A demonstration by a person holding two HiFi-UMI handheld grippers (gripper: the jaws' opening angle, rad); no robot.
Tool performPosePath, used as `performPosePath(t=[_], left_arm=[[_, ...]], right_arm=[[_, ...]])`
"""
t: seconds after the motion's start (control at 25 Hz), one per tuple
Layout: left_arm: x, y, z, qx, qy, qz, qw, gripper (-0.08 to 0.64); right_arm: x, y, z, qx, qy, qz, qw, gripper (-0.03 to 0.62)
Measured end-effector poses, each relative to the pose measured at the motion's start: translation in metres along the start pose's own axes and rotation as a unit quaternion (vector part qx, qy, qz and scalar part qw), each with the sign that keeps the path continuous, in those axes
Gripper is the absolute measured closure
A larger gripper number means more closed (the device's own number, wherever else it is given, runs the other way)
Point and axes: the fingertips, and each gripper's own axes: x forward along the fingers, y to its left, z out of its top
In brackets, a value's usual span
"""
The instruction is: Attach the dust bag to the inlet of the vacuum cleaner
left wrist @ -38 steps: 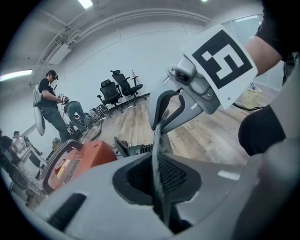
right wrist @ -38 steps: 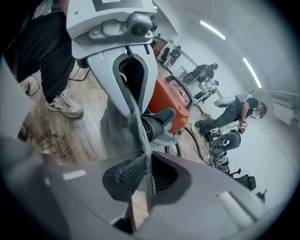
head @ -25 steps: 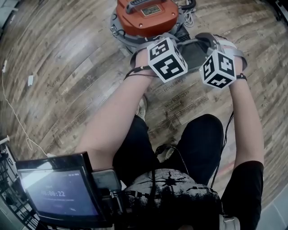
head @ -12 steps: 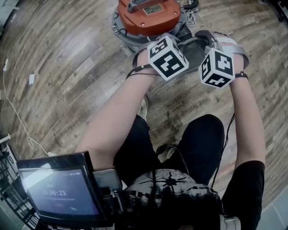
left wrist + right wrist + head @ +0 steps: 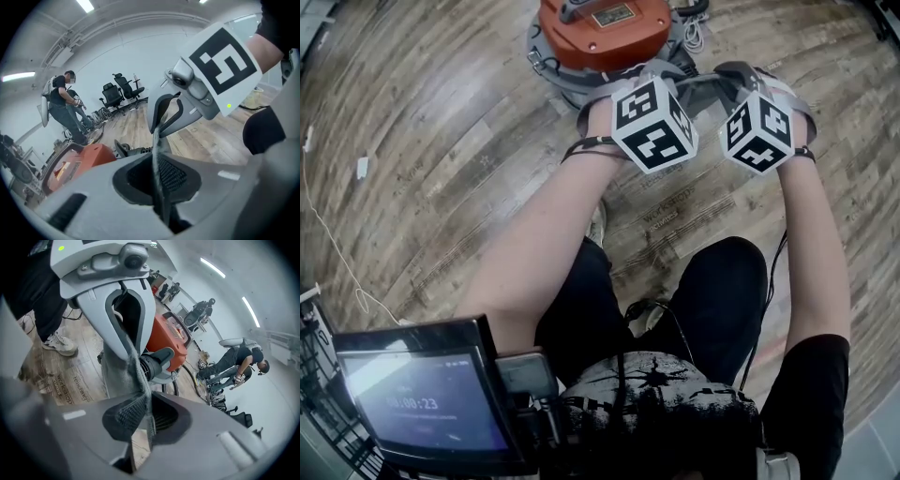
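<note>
Head view: the dust bag (image 5: 710, 86) hung just before the vacuum (image 5: 602, 26), barely shifted in a second — not yet attached. Left gripper view: the left gripper (image 5: 158, 187) pinched its edge. Right gripper view: the right gripper (image 5: 140, 413) clamped its cloth near the inlet (image 5: 157, 363).

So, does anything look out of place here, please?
Nothing stands out. The left gripper and right gripper each clamp the grey dust bag, held beside the black inlet of the orange vacuum cleaner, which shows uncovered.
</note>
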Motion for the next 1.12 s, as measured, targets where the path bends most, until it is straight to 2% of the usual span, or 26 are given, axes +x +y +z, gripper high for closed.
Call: performPosePath(t=[0.2, 0.36, 0.48, 0.6, 0.76, 0.84, 1.0, 1.12], left_arm=[[0.003, 0.001, -0.013, -0.048, 0.007, -0.013, 0.9987, 0.532], [0.008, 0.0, -0.027, -0.064, 0.029, -0.019, 0.9974, 0.532], [0.008, 0.001, -0.024, -0.052, 0.03, -0.017, 0.998, 0.532], [0.004, 0.003, -0.009, -0.035, 0.006, -0.005, 0.9993, 0.532], [0.003, 0.004, -0.004, -0.038, -0.008, -0.003, 0.9992, 0.532], [0.004, 0.004, -0.007, -0.054, -0.008, -0.009, 0.9985, 0.532], [0.007, 0.002, -0.012, -0.085, -0.008, -0.015, 0.9962, 0.532], [0.006, 0.001, -0.013, -0.088, -0.005, -0.019, 0.996, 0.531]], right_arm=[[-0.003, -0.004, 0.014, -0.053, 0.011, -0.01, 0.998, 0.555], [-0.007, -0.002, 0.028, -0.084, 0.005, -0.013, 0.996, 0.555], [-0.005, -0.002, 0.024, -0.068, -0.003, -0.01, 0.998, 0.555], [-0.002, -0.003, 0.01, -0.047, -0.001, -0.011, 0.999, 0.555], [0.004, -0.002, 0.004, -0.028, 0.001, -0.007, 1.0, 0.555], [0.005, -0.004, 0.007, -0.034, 0.005, -0.013, 0.999, 0.554], [0.004, -0.005, 0.013, -0.086, 0.013, -0.022, 0.996, 0.551], [0.004, -0.006, 0.016, -0.084, 0.01, -0.024, 0.996, 0.551]])
